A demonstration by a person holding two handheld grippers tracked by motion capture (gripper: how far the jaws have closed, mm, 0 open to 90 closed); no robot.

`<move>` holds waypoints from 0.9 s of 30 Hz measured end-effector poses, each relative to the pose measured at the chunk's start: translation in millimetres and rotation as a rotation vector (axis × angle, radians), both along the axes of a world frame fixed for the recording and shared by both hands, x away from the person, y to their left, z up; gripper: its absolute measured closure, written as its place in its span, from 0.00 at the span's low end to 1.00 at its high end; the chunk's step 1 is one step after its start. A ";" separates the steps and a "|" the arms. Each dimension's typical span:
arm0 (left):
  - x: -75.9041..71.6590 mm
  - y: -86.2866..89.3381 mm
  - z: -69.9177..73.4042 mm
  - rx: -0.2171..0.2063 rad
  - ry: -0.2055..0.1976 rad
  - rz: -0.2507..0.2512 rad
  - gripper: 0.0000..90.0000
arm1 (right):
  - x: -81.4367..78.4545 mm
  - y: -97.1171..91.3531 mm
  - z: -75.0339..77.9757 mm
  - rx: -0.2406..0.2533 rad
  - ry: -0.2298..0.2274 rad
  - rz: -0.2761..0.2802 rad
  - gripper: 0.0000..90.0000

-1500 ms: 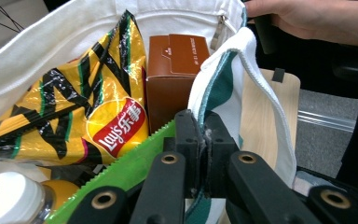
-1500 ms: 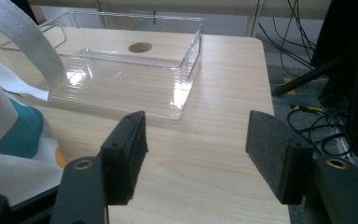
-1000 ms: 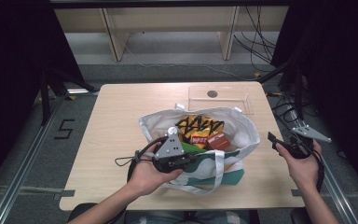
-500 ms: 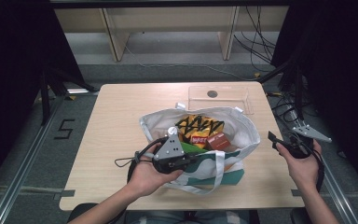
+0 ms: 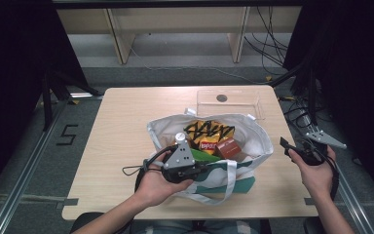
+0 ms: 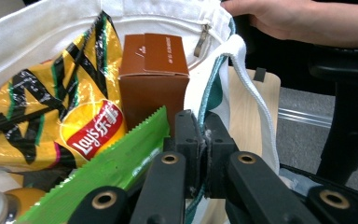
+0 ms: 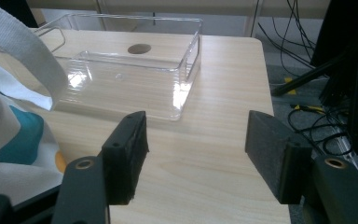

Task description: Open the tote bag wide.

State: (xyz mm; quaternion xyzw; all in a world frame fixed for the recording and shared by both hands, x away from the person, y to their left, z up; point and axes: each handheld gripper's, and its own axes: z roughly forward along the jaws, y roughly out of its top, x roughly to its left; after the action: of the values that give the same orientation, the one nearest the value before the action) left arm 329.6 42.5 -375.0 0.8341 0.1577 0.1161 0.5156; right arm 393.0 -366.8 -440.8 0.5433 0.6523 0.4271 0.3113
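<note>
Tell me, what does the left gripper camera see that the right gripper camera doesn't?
Left gripper view: yellow chips bag, brown box, green packet, and the left gripper shut on the rim of the tote bag. Right gripper view: clear plastic box beyond the open right gripper. Shared: tote bag and wooden table.

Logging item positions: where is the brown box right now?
In the high view the brown box stands inside the tote bag, toward its right side, beside the yellow chip bag.
</note>
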 end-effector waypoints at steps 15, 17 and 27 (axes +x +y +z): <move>-2.9 -9.7 -24.9 0.061 0.057 -0.032 0.96 | -0.3 0.1 -0.2 0.002 0.004 -0.002 0.44; -3.0 -10.2 -27.8 0.071 0.064 -0.036 0.96 | -0.7 0.7 -0.2 0.010 0.010 -0.006 0.44; -0.1 -12.2 -40.2 0.080 0.064 -0.017 0.96 | -1.5 0.7 0.2 0.015 0.008 -0.001 0.44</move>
State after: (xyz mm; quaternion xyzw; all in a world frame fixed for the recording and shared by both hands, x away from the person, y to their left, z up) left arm 329.5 30.4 -415.2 0.8586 0.1624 0.0910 0.4777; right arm 391.5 -366.1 -440.6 0.5475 0.6503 0.4295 0.3048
